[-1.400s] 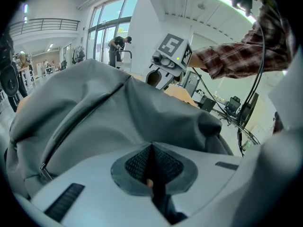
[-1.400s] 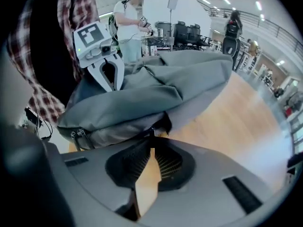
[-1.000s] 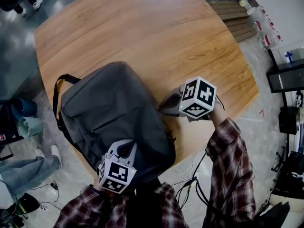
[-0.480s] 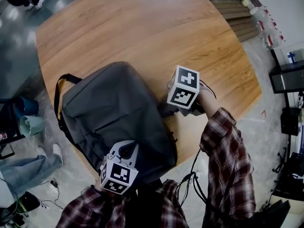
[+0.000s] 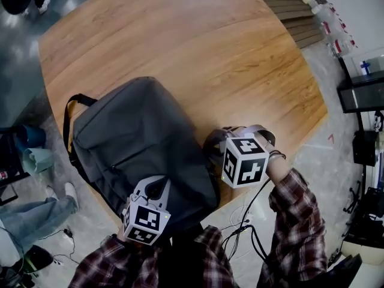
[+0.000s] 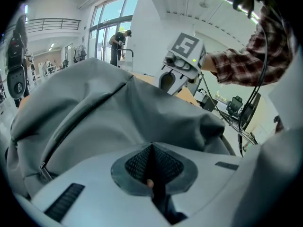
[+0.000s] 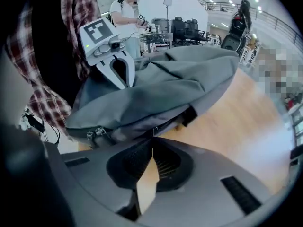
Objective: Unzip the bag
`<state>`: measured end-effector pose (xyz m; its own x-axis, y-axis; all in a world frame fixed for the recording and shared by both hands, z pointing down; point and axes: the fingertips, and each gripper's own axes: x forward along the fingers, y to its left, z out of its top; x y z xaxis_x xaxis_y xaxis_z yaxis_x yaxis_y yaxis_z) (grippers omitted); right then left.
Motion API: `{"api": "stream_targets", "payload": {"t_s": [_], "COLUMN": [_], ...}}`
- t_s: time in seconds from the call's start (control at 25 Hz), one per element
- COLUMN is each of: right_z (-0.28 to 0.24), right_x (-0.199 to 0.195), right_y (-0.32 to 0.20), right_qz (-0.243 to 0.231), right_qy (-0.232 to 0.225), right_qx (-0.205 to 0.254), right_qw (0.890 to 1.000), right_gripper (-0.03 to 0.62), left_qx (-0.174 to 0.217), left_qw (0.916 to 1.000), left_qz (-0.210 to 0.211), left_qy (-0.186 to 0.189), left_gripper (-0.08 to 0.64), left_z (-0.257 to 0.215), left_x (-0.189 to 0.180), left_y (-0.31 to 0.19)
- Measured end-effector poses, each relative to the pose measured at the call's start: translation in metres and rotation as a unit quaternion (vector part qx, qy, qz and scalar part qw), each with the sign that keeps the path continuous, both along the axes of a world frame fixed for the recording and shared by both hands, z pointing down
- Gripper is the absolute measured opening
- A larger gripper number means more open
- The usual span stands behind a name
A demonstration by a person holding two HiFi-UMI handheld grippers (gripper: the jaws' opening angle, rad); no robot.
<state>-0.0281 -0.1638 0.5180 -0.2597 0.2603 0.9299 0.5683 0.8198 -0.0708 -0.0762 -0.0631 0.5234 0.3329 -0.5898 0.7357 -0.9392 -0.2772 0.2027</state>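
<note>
In the head view we see the grey bag [image 5: 141,143] lying at the near edge of the wooden worktop [image 5: 198,47]. The left hand-held gripper [image 5: 157,189] rests on its near end, and the right hand-held gripper [image 5: 213,144] is at its right side.

In the left gripper view, the jaws are pressed together, with bag fabric just beyond.

In the right gripper view, the jaw tips meet at the bag's side seam, near two zip pulls [image 7: 97,133].

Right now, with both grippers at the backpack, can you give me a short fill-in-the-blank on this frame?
1. The grey backpack lies on a ___ table.
2. The left gripper has its jaws ___.
3. In the head view, the right gripper is at the backpack's ___ side.

Missing words: wooden; shut; right.
</note>
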Motion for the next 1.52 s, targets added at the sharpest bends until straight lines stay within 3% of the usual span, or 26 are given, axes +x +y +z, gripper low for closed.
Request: {"api": "stream_targets", "payload": {"t_s": [0.2,0.36,0.52,0.8,0.88,1.08,1.16,1.24,1.36,1.44,1.52], "right_z": [0.006,0.006,0.005,0.007,0.006,0.010,0.013,0.015,0.012,0.011,0.011], "right_x": [0.044,0.082,0.099,0.108,0.108,0.111,0.107,0.100,0.093,0.090,0.087], "right_y": [0.017,0.041,0.068,0.112,0.115,0.064,0.037,0.015,-0.009,-0.019,-0.023], "right_qz": [0.063,0.150,0.237,0.366,0.397,0.451,0.451,0.437,0.407,0.382,0.359], "right_qy": [-0.003,-0.013,-0.031,-0.055,-0.067,-0.108,-0.117,-0.120,-0.121,-0.116,-0.109], "right_qx": [-0.011,-0.047,-0.081,-0.118,-0.106,-0.012,0.010,0.026,0.043,0.055,0.065], "right_qw": [0.998,0.987,0.968,0.922,0.909,0.886,0.885,0.891,0.904,0.915,0.925], "right_gripper": [0.018,0.018,0.018,0.017,0.018,0.017,0.017,0.018,0.018,0.017,0.017], "left_qx": [-0.002,-0.007,-0.008,-0.013,-0.019,-0.020,-0.029,-0.029,0.016,0.052,0.068], "left_qw": [1.0000,0.9999,0.9996,0.9984,0.9973,0.9905,0.9890,0.9936,0.9994,0.9894,0.9686], "left_qz": [-0.007,-0.013,-0.024,-0.050,-0.068,-0.136,-0.145,-0.109,0.021,0.123,0.218], "left_qy": [0.000,-0.003,-0.011,-0.021,-0.021,-0.005,0.008,0.007,-0.023,-0.058,-0.097], "left_gripper": [0.008,0.008,0.008,0.008,0.008,0.008,0.008,0.008,0.008,0.008,0.008], "left_z": [0.001,0.001,0.001,0.003,0.005,0.005,0.002,-0.009,-0.043,-0.058,-0.055], "left_x": [-0.004,-0.005,-0.006,-0.008,-0.010,-0.017,-0.017,-0.008,0.029,0.059,0.083], "left_y": [-0.001,-0.003,-0.005,-0.010,-0.013,-0.039,-0.048,-0.051,-0.061,-0.077,-0.094]}}
